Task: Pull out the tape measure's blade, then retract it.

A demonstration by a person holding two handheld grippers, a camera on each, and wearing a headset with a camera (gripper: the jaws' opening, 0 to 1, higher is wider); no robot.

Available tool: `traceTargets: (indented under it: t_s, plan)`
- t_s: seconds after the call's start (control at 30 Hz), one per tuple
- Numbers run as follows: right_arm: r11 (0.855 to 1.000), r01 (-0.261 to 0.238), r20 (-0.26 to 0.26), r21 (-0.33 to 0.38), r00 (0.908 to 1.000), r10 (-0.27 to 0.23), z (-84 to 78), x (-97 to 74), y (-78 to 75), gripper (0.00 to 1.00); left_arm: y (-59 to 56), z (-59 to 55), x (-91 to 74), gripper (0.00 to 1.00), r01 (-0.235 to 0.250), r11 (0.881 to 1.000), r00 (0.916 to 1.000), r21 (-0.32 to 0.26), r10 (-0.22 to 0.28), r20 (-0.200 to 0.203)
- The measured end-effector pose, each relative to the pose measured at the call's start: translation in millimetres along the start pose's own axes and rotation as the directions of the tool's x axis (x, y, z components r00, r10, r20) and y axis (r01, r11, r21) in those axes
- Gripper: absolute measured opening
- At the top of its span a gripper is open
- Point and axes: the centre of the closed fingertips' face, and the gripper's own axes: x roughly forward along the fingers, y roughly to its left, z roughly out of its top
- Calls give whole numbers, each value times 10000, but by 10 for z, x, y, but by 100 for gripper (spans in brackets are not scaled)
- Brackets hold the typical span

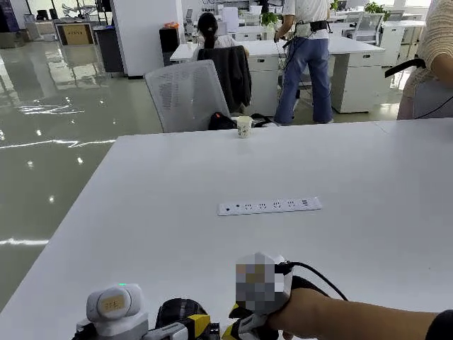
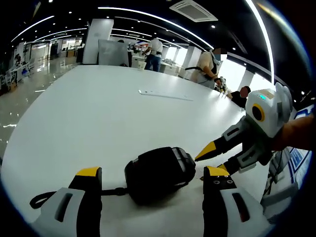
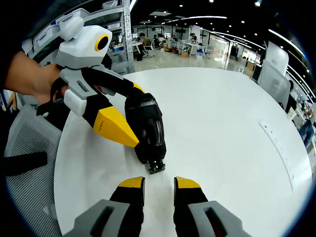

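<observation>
Left gripper view: tape measure [image 2: 159,174] lies between parted jaws of the left gripper [image 2: 153,173].

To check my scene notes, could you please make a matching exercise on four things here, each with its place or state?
Things:
1. tape measure
2. power strip
3. paper cup
4. right tool

Places or states:
A. upright at the far edge of the table
B. jaws narrowly apart, nothing between them
C. flat in the middle of the table
D. between the open jaws of the left tool

Pairs: 1-D, 2-C, 3-A, 4-B.
</observation>
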Motion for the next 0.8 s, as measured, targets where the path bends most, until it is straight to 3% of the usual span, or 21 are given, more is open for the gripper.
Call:
traceTargets:
  t_s: [0.13, 0.2, 0.3, 0.43, 0.6, 0.73, 0.8]
  plan:
    - [9999, 112, 155, 96, 9998, -114, -31, -81, 5, 22, 10, -20, -47, 85, 182, 9998, 9998, 25, -182, -41]
    - [9998, 174, 176, 115, 9997, -176, -80, -146, 24, 22, -28, -44, -72, 92, 605, 9982, 9981, 32, -604, -151]
    - [9997, 218, 156, 121, 9996, -220, -143, -212, 39, 23, 0, -48, -103, 98, 715, 9973, 9973, 188, -712, -156]
    - [9993, 313, 182, 189, 9993, -317, -209, -311, 40, 24, 14, -45, -142, 99, 989, 9942, 9950, 428, -982, -178]
    - [9976, 499, 381, 489, 9979, -517, -272, -425, 10, 26, -93, -24, -212, 99, 1895, 9768, 9819, 994, -1890, -150]
    - [9957, 663, 625, 644, 9956, -704, -314, -517, 13, 26, -104, -50, -280, 99, 2300, 9570, 9732, 1768, -2252, -469]
    - [9948, 670, 640, 762, 9954, -719, -358, -554, 28, 28, -39, -102, -303, 99, 2216, 9491, 9749, 2236, -2104, -731]
